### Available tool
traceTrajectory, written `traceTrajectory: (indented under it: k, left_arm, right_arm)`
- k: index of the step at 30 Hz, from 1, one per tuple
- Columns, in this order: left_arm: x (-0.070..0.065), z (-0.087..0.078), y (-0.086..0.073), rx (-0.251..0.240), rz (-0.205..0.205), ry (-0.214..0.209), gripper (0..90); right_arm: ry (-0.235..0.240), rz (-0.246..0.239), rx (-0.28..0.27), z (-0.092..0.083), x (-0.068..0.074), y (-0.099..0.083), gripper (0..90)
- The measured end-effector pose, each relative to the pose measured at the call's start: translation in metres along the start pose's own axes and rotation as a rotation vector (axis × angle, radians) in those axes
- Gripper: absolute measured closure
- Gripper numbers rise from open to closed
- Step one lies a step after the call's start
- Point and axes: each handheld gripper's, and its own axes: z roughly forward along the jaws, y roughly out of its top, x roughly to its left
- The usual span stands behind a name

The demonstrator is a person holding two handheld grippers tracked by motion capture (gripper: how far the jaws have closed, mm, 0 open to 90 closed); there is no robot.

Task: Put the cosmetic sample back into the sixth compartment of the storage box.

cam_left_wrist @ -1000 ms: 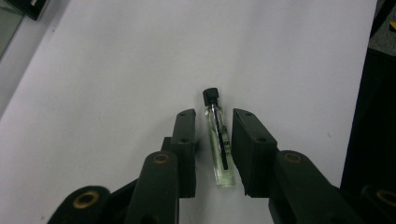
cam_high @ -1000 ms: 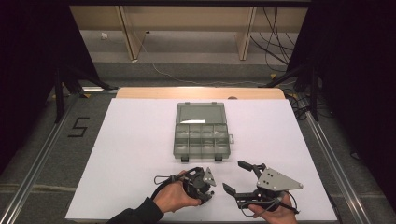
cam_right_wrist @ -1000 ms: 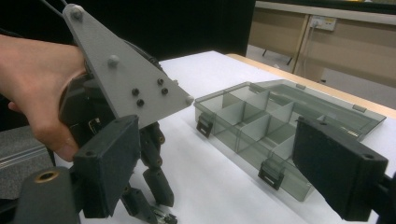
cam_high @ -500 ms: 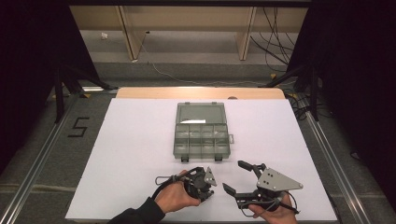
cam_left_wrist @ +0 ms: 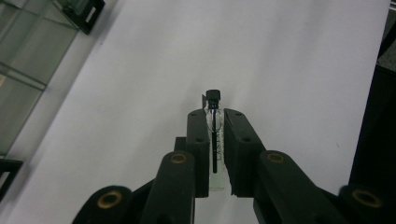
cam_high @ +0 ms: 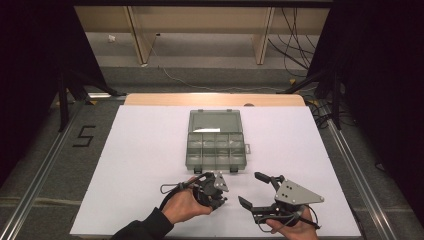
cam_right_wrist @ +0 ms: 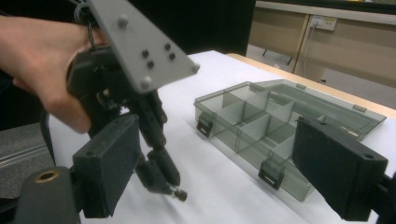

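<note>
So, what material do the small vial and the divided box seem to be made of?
The vial looks like clear glass with a black plastic cap: the table shows through it. The box is probably smoky see-through plastic, glossy, with dark latches.

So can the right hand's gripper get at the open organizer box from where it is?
Probably yes: the right gripper has its fingers apart and bare white table lies between it and the box.

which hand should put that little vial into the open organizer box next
Left, probably. The left gripper is already shut on the small vial, near the compartment box. The right gripper stands open, holding nothing.
</note>
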Motion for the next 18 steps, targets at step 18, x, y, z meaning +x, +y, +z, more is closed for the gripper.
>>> traceTrajectory:
  k: [18]
  left_arm:
    - [0.023,-0.019,0.019,-0.03,-0.041,0.017,80.5]
  right_arm:
    - [-0.002,-0.003,-0.006,0.0,-0.001,0.0,16.6]
